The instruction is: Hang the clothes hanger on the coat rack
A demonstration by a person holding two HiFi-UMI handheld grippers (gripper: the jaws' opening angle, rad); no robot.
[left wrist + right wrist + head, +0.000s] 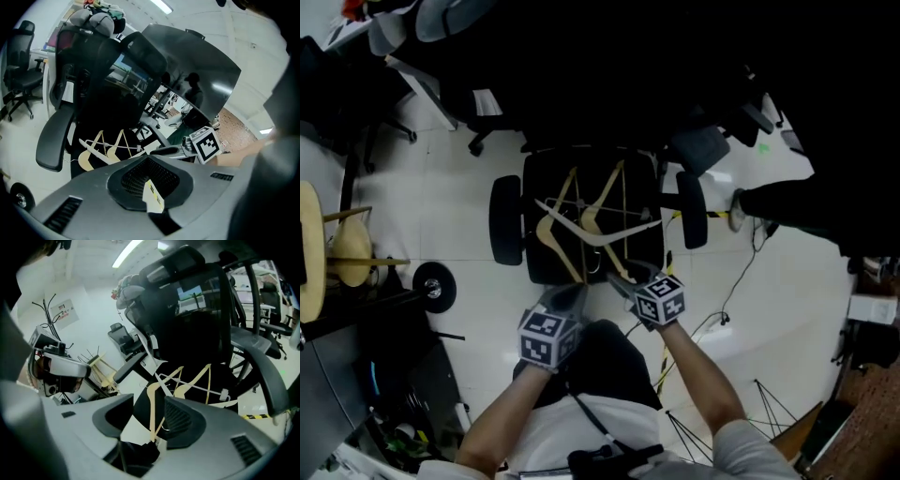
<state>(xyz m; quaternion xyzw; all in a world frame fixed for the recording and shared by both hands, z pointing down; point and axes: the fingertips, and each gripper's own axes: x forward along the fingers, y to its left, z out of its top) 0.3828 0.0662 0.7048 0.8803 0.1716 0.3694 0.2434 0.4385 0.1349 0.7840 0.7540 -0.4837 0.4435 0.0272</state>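
Note:
Several clothes hangers, wooden [558, 246] and white [581, 230], lie crossed on the black seat [642, 202] of an office chair. Both grippers hover at the seat's front edge. My right gripper [619, 279] is open. In the right gripper view, one wooden hanger's arm [151, 413] shows in the gap between the jaws of my right gripper [147, 401]; no pad presses on it. My left gripper [572, 292] sits just left of it, its tips meeting [149, 158] with nothing between them. A wooden rack with pegs [347, 244] stands at the far left.
The chair's armrests [505, 220] [691, 208] flank the seat and its tall backrest [197, 310] rises behind the hangers. Other office chairs [21, 75] stand around. A cable [731, 291] trails over the white floor at the right, and a black wheel [434, 286] sits at the left.

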